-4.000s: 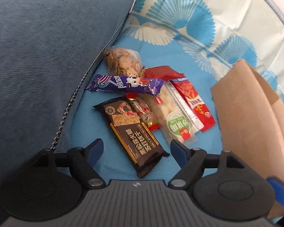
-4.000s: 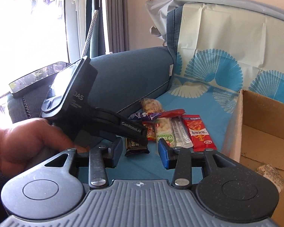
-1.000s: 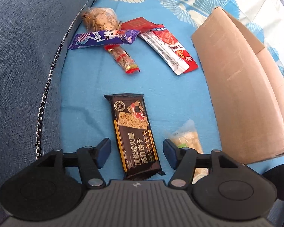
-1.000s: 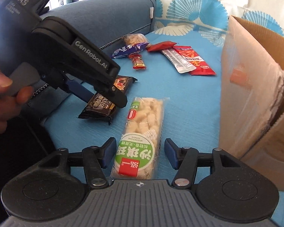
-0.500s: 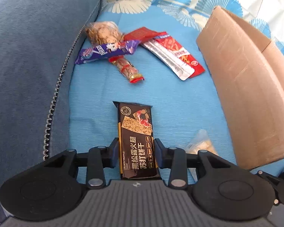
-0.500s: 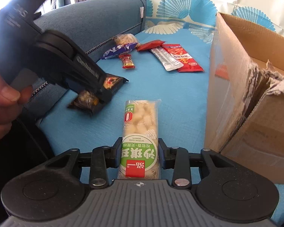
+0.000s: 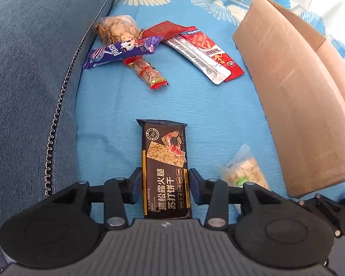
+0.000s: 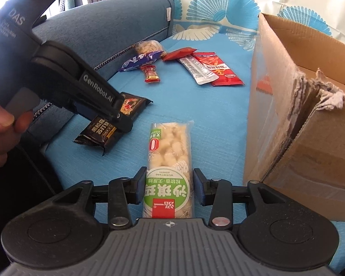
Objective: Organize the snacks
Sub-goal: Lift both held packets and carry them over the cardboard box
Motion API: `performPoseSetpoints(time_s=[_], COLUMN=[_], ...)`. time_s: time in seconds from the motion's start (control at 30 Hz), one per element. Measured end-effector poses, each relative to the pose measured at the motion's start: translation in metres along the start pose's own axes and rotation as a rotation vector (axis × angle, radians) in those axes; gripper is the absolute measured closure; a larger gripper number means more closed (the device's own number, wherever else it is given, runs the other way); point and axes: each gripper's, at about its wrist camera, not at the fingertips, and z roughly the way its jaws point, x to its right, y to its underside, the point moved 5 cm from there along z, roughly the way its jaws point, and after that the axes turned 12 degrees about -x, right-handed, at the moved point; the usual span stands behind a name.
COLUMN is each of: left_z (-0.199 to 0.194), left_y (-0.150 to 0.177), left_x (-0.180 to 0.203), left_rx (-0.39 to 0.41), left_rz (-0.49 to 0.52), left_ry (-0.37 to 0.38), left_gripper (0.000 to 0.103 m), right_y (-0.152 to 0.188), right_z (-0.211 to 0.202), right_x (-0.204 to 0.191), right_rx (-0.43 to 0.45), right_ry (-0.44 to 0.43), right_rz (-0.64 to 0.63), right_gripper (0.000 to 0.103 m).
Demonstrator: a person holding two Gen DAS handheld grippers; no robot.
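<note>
I see the black cracker pack (image 7: 165,168) lengthwise between my left gripper (image 7: 165,187) jaws, the rice-puff pack (image 8: 170,172) likewise in my right gripper (image 8: 170,187). Both jaws easing apart. Cardboard box (image 8: 310,119) nearer the right.

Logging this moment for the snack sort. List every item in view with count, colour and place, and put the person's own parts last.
black cracker pack: 1, black and gold, on the blue cover, between the left jaws
white puffed snack pack: 1, clear with a green and red label, between the right jaws
purple wrapper: 1, purple, far pile by the cushion
small red bar: 1, red and clear, just below the purple wrapper
biscuit bag: 1, clear with tan contents, at the far end
red packets: 2 red plus 1 silver strip, overlapping
cardboard box: 1, brown, open, on the right
blue cushion: 1, on the left
left gripper: black, jaws opening
right gripper: black, jaws opening
hand: 1, on the left gripper's handle
</note>
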Motion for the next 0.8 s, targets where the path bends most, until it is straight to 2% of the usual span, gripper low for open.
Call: performPoseSetpoints(time_s=[0.53, 0.67, 0.8], left_z=[0.0000, 0.0002, 0.0007], left_y=[-0.0007, -0.0008, -0.0005], left_x=[0.0004, 0.0006, 0.0014], left_rx=[0.002, 0.002, 0.005], left_rz=[0.007, 0.008, 0.011], left_ry=[-0.011, -0.013, -0.023], left_gripper=[0.056, 0.056, 0.057], right_y=[-0.0006, -0.0003, 0.0006], right_z=[-0.0039, -0.0016, -0.0028], right_x=[0.0023, 0.0000, -0.0021], right_rx=[0.019, 0.012, 0.019], right_ry=[0.003, 0.005, 0.023], right_rz=[0.014, 0.005, -0.012], right_gripper=[0.058, 0.065, 0.065])
